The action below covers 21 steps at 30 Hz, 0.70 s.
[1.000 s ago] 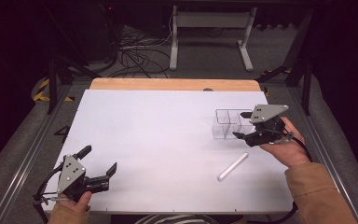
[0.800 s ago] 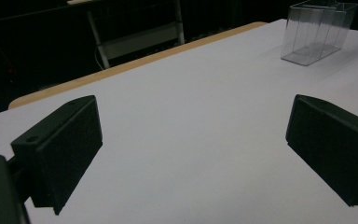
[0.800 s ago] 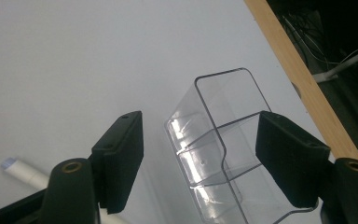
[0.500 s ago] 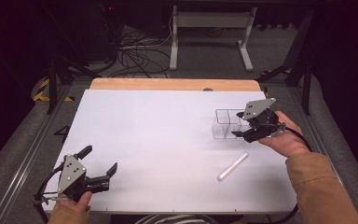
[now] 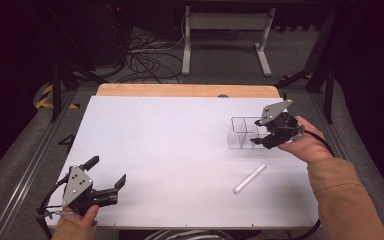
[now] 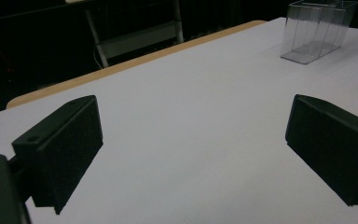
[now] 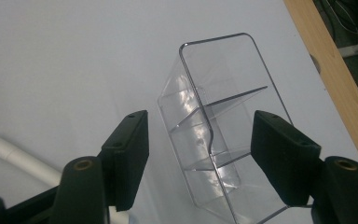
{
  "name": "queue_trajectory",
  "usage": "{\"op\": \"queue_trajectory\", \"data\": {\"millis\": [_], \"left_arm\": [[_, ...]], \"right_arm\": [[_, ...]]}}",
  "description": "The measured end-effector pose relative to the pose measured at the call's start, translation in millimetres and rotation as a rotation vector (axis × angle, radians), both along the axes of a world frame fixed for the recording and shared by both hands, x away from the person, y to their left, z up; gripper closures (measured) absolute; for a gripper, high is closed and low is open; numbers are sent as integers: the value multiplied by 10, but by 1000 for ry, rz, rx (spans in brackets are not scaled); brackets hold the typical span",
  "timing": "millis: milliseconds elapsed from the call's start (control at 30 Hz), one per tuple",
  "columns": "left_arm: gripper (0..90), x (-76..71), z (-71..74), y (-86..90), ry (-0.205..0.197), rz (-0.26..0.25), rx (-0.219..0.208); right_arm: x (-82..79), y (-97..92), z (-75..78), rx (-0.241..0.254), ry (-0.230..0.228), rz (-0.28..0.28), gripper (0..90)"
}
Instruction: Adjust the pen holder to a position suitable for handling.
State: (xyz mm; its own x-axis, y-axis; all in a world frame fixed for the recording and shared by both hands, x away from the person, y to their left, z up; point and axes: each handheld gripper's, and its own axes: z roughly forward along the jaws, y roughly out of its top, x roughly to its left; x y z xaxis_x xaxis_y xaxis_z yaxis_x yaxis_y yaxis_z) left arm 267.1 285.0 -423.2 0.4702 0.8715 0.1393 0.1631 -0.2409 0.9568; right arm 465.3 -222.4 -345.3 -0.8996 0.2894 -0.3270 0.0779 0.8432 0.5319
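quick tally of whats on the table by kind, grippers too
clear plastic divided organizer: 1
white tube: 1
handheld grippers: 2, the left gripper and the right gripper
total: 4

Worktop [image 5: 180, 150]: white sheet over most of it, bare wood strip [image 5: 180, 90] along far edge w/ small dark hole [image 5: 223, 95] right of centre. On it, far right: clear plastic organiser [image 5: 243, 133], upright, open top, split by inner dividers into compartments, nothing seen inside. Nearer the person, right of centre: white tube [image 5: 249, 178] lying flat, diagonal, well apart from organiser. Rest of sheet plain white, no marks. Worktop stands on grey carpet floor [image 5: 25, 145].
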Motion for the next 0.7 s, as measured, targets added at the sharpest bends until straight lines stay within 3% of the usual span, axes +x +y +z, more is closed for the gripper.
{"op": "queue_trajectory", "data": {"millis": [400, 700], "left_arm": [[46, 12, -13, 3, 7, 2, -7], [46, 18, -17, -1, 7, -2, -5]], "right_arm": [[110, 36, -91, -40, 1, 25, 436], [215, 113, -230, -109, 22, 44, 526]]}}
